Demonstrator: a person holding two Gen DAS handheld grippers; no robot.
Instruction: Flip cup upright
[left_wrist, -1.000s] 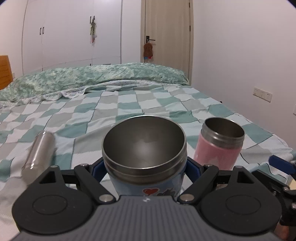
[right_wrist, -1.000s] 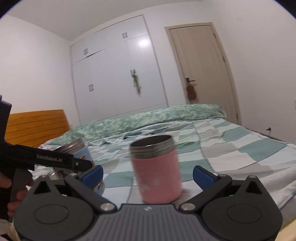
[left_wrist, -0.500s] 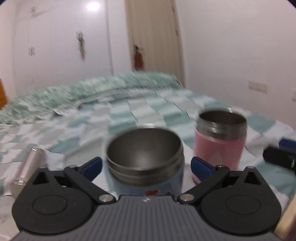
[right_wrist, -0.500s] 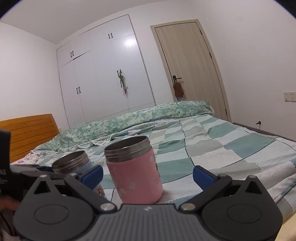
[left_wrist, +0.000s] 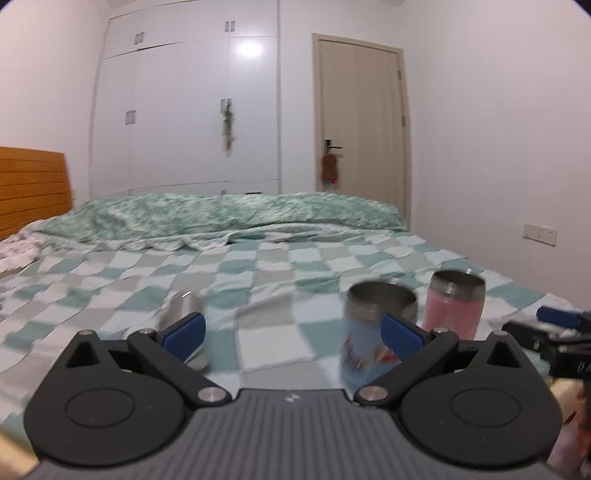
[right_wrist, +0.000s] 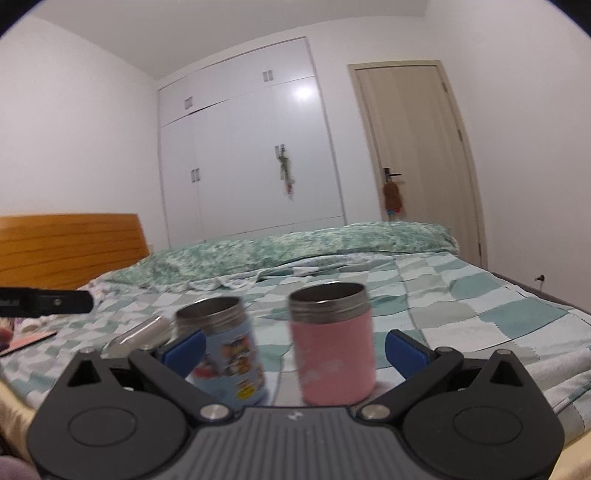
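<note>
Both grippers are spread wide and hold nothing.

Left gripper (left_wrist: 293, 332): blue pads far apart, only checked bedspread (left_wrist: 258, 273) between them. The blue cup (left_wrist: 373, 332) stands upright, mouth up, on the bedspread just past the right pad, which overlaps its lower side in the left wrist view; whether they touch can't be told, the cup is motion-blurred. The pink cup (left_wrist: 454, 310) is upright just beside it, further right. A bare steel cup (left_wrist: 184, 306) lies on its side behind the left pad.

Right gripper (right_wrist: 294, 349): fingers fully apart. In the right wrist view the pink cup (right_wrist: 334, 343) stands upright between the pads, nearer centre, clear of both. The blue cup (right_wrist: 225, 350) is upright just left of it, with a small gap between the two; the left pad overlaps its lower side. The steel cup (right_wrist: 138, 334) lies tipped over further left.

The left gripper's finger (right_wrist: 48, 302) shows at the left edge of the right wrist view; the right gripper (left_wrist: 554, 328) shows at the right edge of the left wrist view.

Background: wooden headboard (right_wrist: 70, 247), white wardrobe (left_wrist: 184, 118), door (left_wrist: 362, 125).
</note>
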